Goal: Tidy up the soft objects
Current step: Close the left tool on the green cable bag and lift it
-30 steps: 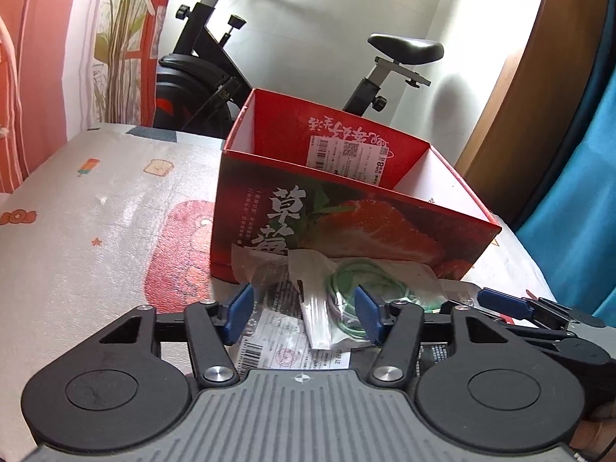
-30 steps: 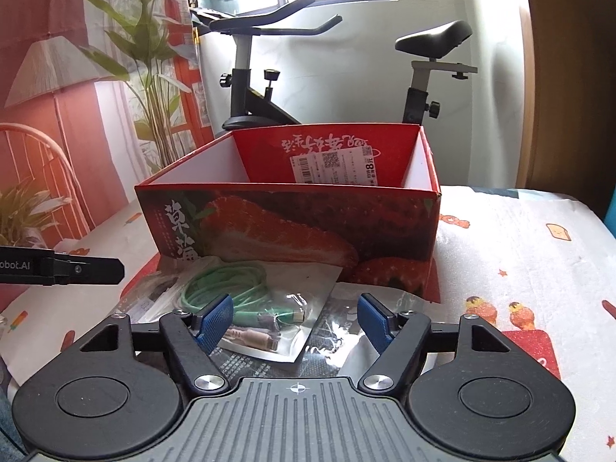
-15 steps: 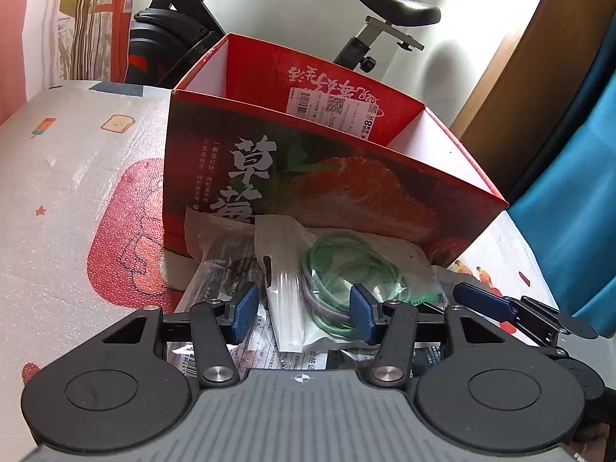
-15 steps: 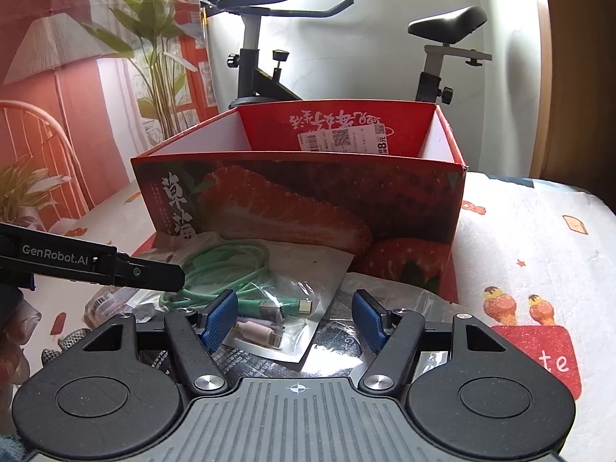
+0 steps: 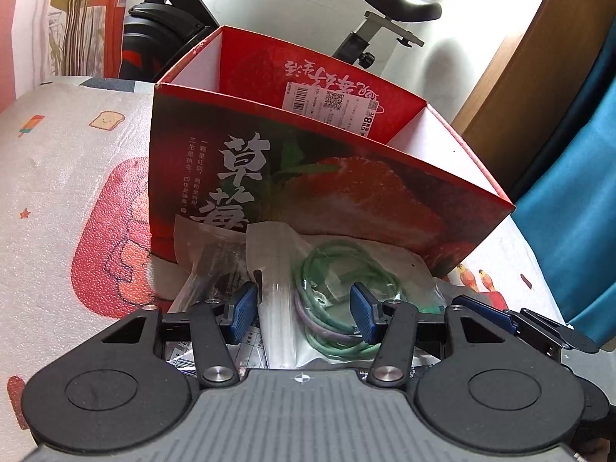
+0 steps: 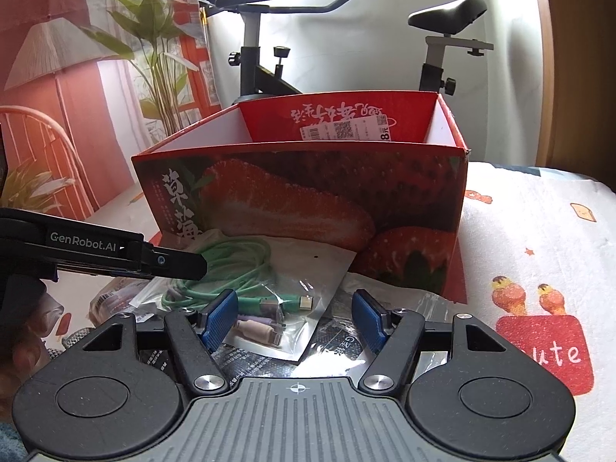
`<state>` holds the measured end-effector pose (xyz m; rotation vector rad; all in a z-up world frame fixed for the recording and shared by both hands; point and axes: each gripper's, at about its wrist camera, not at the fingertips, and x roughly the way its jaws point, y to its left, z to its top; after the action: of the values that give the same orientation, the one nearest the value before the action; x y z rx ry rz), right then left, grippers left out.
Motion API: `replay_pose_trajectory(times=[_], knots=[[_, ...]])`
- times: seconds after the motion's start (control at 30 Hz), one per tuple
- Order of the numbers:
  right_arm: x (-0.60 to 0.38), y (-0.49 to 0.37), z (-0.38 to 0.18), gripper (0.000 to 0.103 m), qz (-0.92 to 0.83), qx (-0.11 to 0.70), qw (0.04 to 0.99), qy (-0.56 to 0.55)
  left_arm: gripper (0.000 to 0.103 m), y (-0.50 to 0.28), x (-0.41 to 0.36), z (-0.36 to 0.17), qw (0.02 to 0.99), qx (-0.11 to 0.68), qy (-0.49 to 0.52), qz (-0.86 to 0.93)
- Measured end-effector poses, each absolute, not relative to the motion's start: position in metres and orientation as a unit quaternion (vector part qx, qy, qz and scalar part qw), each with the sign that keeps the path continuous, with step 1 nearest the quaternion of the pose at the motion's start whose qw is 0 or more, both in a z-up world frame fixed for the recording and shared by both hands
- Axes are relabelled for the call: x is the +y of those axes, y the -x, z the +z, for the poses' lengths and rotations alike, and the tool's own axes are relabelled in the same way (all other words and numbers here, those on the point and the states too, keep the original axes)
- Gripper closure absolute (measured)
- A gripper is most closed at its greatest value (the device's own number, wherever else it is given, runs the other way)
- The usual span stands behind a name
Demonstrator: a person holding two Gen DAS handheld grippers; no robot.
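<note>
Both claws parted and empty, left claw [image 5: 304, 308] has dropped onto the cable bag [image 5: 331, 292] beside the red box [image 5: 346, 192], grab next

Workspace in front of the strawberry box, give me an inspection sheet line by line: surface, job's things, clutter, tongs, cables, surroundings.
Surface: white padded table cover with cartoon prints, bare at both sides of the box.
Job's things: clear plastic bag of coiled green cable lies against the open red strawberry-print cardboard box; the box's inside floor is hidden.
Clutter: more plastic packets and a shiny dark pouch under the bag.
Tongs: left tongs open, straddling the bag; right tongs open over its near corner.
Cables: green and lilac ones, all bagged.
Surroundings: black exercise bike, green potted plant, blue curtain.
</note>
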<state>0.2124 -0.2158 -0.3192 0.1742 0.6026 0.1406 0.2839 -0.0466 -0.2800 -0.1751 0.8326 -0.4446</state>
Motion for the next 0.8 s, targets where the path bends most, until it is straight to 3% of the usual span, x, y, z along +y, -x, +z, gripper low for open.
replay_pose_trajectory(times=[0.23, 0.33, 0.5, 0.8], knots=[[-0.217, -0.215, -0.317, 0.041, 0.073, 0.305, 0.945, -0.091, 0.048, -0.286, -0.037, -0.286, 0.874, 0.412, 0.131, -0.223], [-0.214, -0.215, -0.314, 0.054, 0.083, 0.308, 0.944, -0.086, 0.053, -0.283, -0.041, -0.284, 0.872, 0.412, 0.124, -0.233], [-0.212, -0.213, -0.312, 0.054, 0.085, 0.312, 0.943, -0.081, 0.069, -0.276, -0.034, -0.283, 0.874, 0.408, 0.125, -0.234], [-0.218, -0.197, -0.308, 0.054, 0.102, 0.330, 0.931, -0.118, 0.071, -0.255, -0.025, -0.280, 0.875, 0.402, 0.120, -0.241]])
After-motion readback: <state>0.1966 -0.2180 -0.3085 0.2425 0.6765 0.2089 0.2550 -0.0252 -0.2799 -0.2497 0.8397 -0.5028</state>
